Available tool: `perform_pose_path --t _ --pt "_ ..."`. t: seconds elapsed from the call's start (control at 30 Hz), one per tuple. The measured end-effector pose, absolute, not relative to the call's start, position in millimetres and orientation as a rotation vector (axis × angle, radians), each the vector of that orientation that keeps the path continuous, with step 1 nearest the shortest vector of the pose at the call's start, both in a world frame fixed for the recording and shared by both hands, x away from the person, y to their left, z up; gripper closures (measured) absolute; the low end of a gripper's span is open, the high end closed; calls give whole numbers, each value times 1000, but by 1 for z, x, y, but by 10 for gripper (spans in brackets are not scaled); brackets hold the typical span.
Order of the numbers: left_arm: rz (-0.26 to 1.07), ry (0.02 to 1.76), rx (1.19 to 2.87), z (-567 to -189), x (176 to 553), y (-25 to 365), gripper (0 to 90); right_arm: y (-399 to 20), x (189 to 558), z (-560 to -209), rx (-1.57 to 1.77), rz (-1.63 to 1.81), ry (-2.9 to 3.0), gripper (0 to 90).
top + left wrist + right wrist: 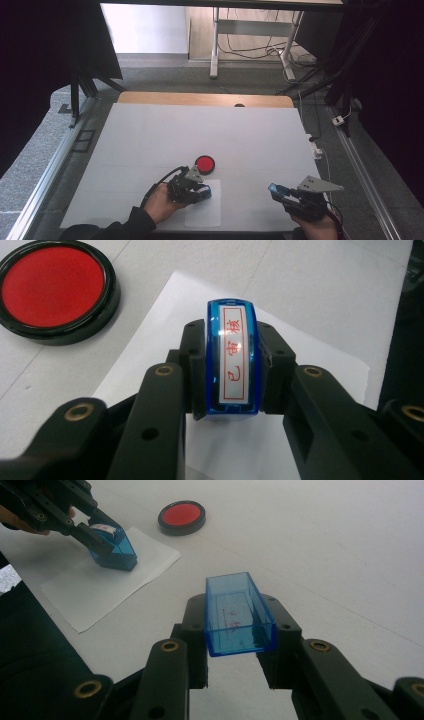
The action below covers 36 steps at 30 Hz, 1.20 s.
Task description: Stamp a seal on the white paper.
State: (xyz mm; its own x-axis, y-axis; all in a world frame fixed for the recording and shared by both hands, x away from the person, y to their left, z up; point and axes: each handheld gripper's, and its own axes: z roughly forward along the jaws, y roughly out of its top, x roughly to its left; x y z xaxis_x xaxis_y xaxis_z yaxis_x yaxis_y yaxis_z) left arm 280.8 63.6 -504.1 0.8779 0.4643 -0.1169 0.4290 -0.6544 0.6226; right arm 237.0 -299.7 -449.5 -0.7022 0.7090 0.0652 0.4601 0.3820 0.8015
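My left tool [232, 390] is clamped on the blue stamp [233, 357], its two black jaws pressing the stamp's flanks at the centre of the left gripper view, with the white label and its red characters facing my camera. In the right gripper view that same stamp [114, 547] sits at the upper left, tilted, its lower end down on the white sheet of paper [100, 582]; I cannot tell whether the face lies flat on it. In the high view the left tool [197, 190] sits low and left of centre, over the top edge of the paper [203, 215]. My right tool [235, 645] is closed on the clear blue stamp cap [237, 612], an open-topped box with faint red marks inside, held at the middle of the right gripper view above the bare tabletop [325, 555]. In the high view the right tool [282, 194] sits at the lower right, well apart from the left one. The red ink pad [205, 164], round with a black rim, lies uncovered on the tabletop just above the left tool in the high view, and at the upper left of the left gripper view [54, 287], close beside the paper's corner.
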Motion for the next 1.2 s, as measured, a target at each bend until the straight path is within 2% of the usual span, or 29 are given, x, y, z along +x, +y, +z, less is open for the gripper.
perform_pose_path --t 0.4,1.2 --pt "30 660 2335 -504 285 68 695 -300 237 -449 1023 1227 2356 687" --pt "22 620 2183 -468 282 90 694 -300 237 -449 1025 1233 2364 687"
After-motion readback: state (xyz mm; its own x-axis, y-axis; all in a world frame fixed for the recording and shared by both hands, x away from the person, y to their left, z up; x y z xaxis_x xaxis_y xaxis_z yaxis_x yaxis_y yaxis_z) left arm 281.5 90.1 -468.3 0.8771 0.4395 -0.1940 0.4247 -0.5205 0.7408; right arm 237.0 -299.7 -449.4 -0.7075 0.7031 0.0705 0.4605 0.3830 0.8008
